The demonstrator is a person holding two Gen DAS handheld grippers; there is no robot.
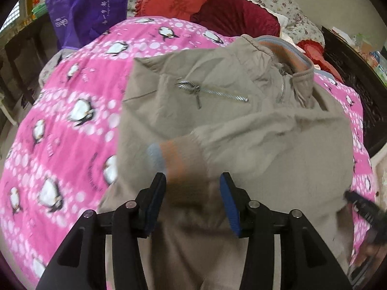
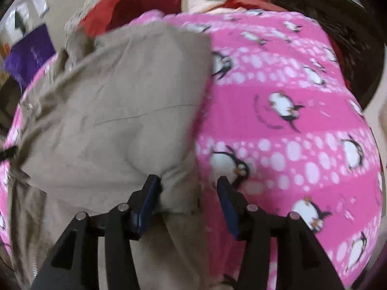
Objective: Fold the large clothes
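Note:
A beige jacket point(image 1: 229, 120) lies front up on a pink penguin blanket point(image 1: 72, 133), its striped collar point(image 1: 285, 53) at the far end. One sleeve is folded across the chest, and its blue and orange cuff point(image 1: 174, 159) rests just past the tips of my left gripper point(image 1: 193, 181). That gripper is open, with neither pad pressing the cuff. In the right wrist view the jacket point(image 2: 116, 111) has its side folded over. My right gripper point(image 2: 188, 183) is open over that folded edge; cloth lies against the left finger point(image 2: 151, 193), while the right finger is over the blanket point(image 2: 278, 120).
Red cushions point(image 1: 232, 12) and a floral pillow point(image 1: 278, 0) lie at the bed's far end. A purple bag point(image 1: 84, 12) hangs beyond the bed's far left corner. Dark carved furniture point(image 1: 350, 72) borders the bed's right side. The other gripper point(image 1: 360, 205) shows at the right edge.

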